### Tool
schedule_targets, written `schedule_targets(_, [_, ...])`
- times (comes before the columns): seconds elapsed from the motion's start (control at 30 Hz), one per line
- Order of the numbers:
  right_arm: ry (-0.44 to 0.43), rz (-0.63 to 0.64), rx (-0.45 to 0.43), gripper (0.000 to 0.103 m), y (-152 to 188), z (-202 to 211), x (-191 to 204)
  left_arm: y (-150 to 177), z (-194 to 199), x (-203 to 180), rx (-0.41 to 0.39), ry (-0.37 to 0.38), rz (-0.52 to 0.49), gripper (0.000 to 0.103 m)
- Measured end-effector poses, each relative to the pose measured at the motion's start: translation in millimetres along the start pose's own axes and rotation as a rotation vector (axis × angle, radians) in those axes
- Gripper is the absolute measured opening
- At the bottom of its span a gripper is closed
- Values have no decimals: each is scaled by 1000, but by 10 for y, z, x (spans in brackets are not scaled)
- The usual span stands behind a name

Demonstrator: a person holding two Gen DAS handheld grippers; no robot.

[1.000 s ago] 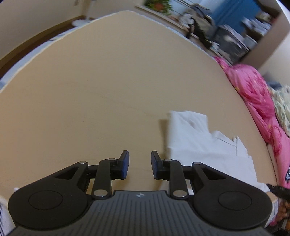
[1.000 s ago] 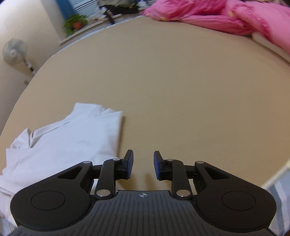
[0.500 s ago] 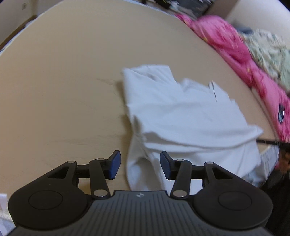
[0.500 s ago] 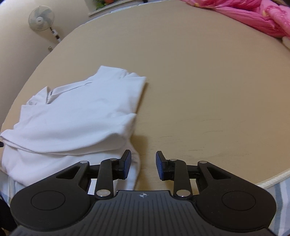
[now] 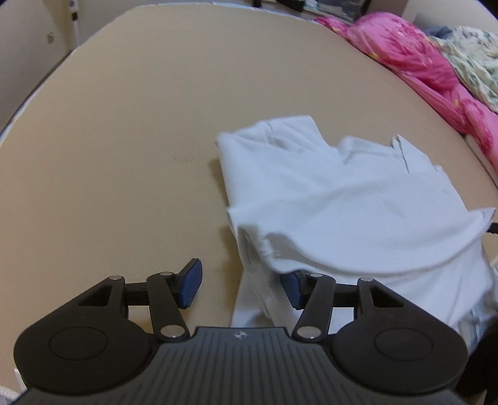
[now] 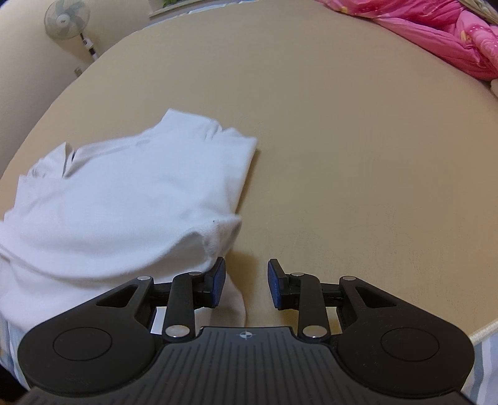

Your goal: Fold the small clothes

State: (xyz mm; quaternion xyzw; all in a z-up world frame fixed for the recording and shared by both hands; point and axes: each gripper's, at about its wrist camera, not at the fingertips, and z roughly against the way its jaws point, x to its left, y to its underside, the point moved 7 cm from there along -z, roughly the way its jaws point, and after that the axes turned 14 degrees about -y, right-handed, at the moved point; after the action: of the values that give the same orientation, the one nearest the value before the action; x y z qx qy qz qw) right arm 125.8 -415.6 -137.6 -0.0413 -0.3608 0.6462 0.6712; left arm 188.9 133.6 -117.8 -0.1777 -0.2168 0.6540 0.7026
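Over the white shirt (image 5: 342, 199) edge, left gripper (image 5: 241, 285) is opening; right gripper (image 6: 246, 283) gapes, empty.

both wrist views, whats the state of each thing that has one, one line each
white shirt: lying partly folded and rumpled on the tan surface, near edge bunched up
left gripper: jaws opening, shirt edge between them, not pinched
right gripper: open, holding nothing, just beside the shirt's corner
pink blanket: heaped at the far edge
standing fan: cannot tell if running
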Motion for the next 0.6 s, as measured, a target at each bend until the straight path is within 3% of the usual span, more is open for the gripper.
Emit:
schedule_targets(0.17, [-22,-68,-95,31,-212,-26,16,-192,28,137,-53,-13,126,61])
schedule_targets(0.33, [-32,-106,-119,31,-320,-121,59,-271,4,250,-55,26,230,61])
schedule_targets(0.6, [-36,-137,-133,31,-397,-237,22,-299,-40,174,-58,54,213,60])
